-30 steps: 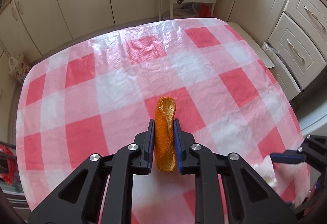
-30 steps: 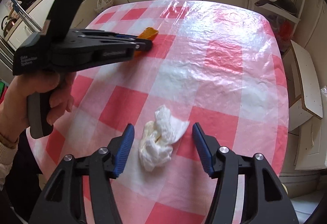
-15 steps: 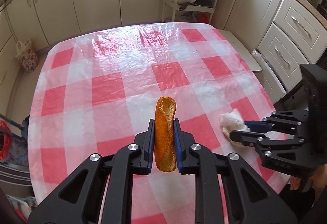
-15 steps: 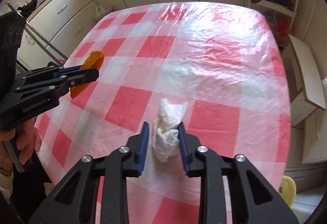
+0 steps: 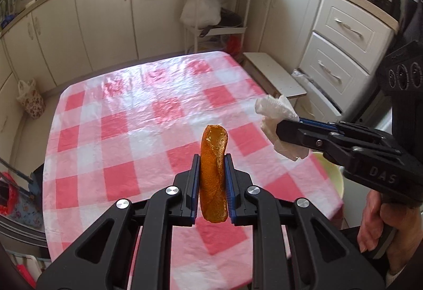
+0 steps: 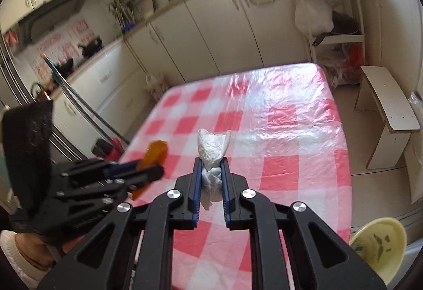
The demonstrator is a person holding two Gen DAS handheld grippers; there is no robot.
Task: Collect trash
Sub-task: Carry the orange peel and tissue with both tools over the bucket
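The left gripper (image 5: 211,179) is clamped on a curled orange strip of fruit peel (image 5: 213,173), which stands upright between the blue pads, lifted clear above the red-and-white checked plastic tablecloth (image 5: 119,136). To its right, the right gripper (image 6: 210,179) pinches a crumpled white paper tissue (image 6: 211,150), its jaws closing on it; the tissue pokes out past the fingertips and hangs in the air above the table's right edge. A hand (image 5: 380,224) grips that tool's handle. At the far right, below the table edge, a pale yellow round bowl (image 6: 378,245) holds green scraps.
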